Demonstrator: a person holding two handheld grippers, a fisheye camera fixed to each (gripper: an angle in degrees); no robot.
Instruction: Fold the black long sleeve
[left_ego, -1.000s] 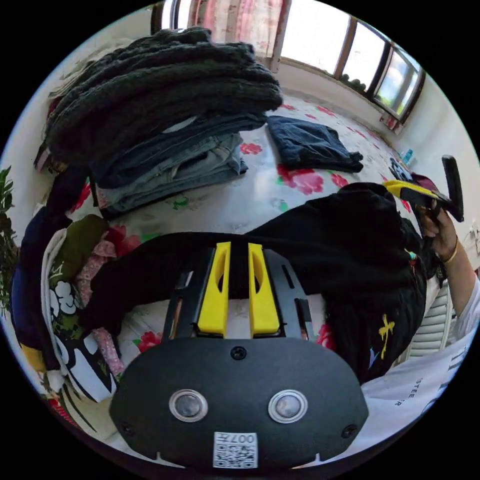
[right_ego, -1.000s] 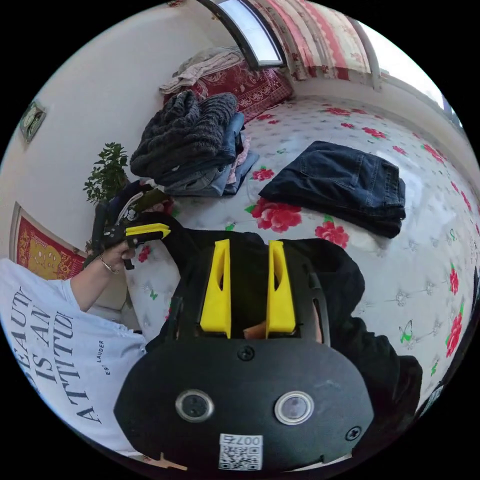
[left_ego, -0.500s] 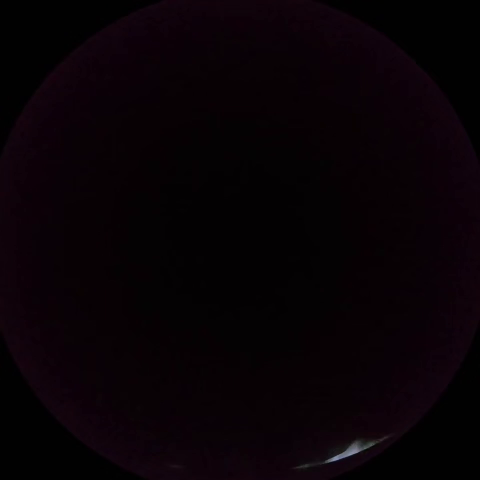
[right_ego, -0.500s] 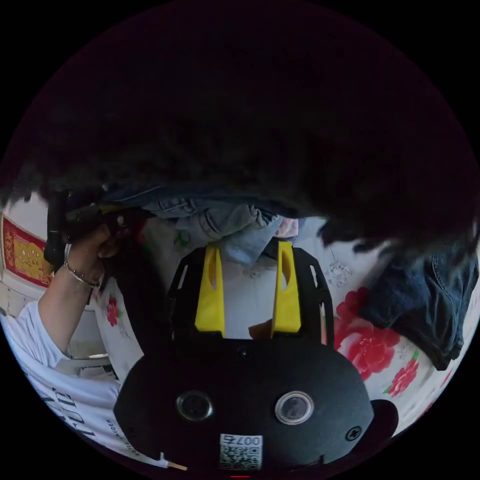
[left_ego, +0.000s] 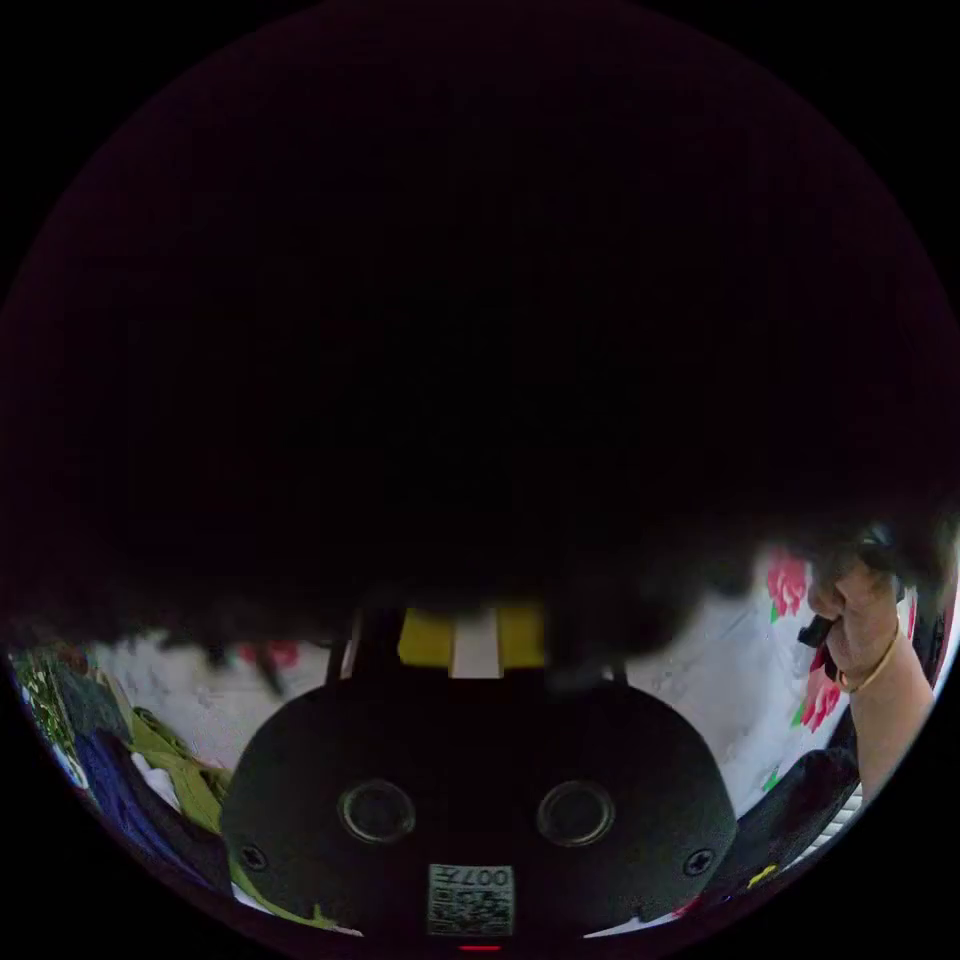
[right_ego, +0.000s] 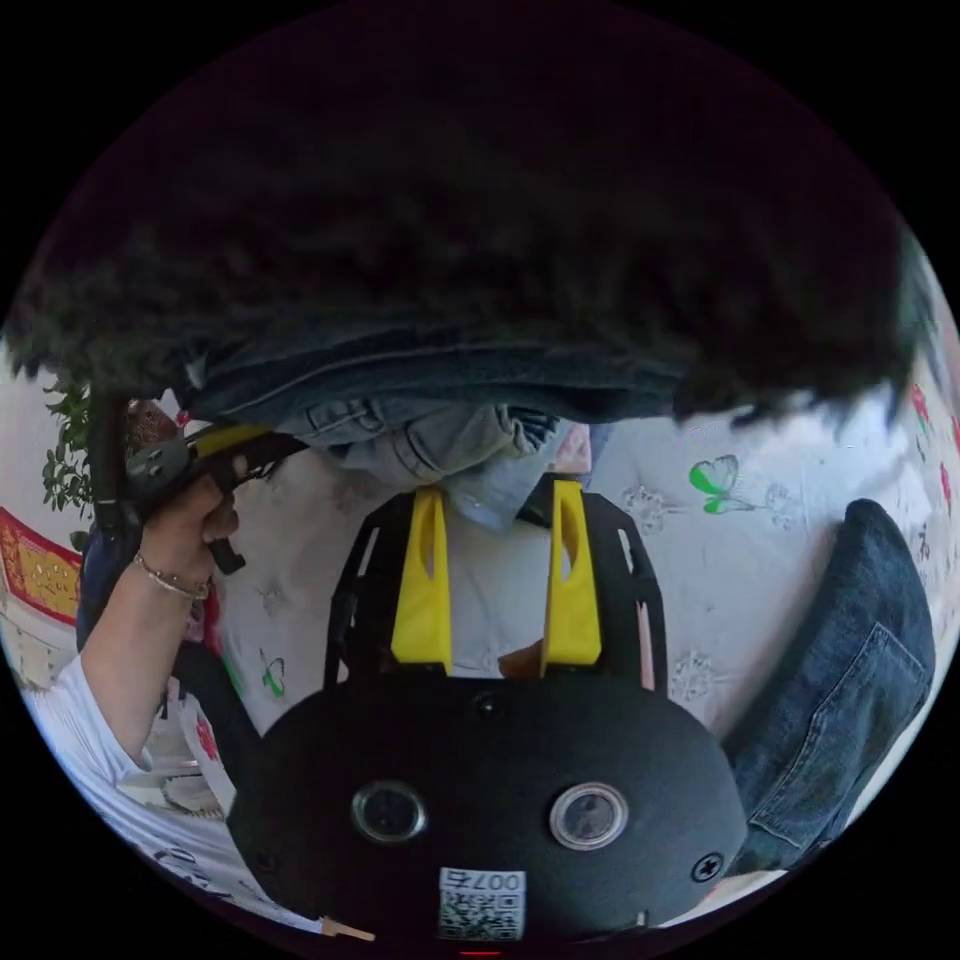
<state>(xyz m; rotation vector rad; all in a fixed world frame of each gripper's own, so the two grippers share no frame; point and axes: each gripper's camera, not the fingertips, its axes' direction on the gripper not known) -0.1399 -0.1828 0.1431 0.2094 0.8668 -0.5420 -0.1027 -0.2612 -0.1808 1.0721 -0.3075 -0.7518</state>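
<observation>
A dark fuzzy mass of cloth (left_ego: 450, 330) hangs close over the left gripper view and hides the tips of my left gripper (left_ego: 475, 622). Just the yellow jaw bases show, with white sheet between them. In the right gripper view the same kind of dark fuzzy cloth (right_ego: 480, 260) lies over stacked jeans (right_ego: 420, 400). My right gripper (right_ego: 497, 495) stands open and empty, its tips at the stack's lower edge. A hand holds my left gripper (right_ego: 255, 445) against the stack's left side. The black long sleeve (left_ego: 800, 805) lies bunched at the bed's edge near the person.
The bed's white sheet (right_ego: 740, 560) has red flowers and green butterflies. Folded dark jeans (right_ego: 840, 650) lie to the right. A green plant (right_ego: 65, 455) stands at the far left. A heap of mixed clothes (left_ego: 170, 760) sits beside the left gripper. The person's arm (left_ego: 885, 700) is at the right.
Both grippers have let go of the black long sleeve and moved up to the clothes stack. The left gripper view, fully dark half a second ago, now shows its jaw bases and sheet.
</observation>
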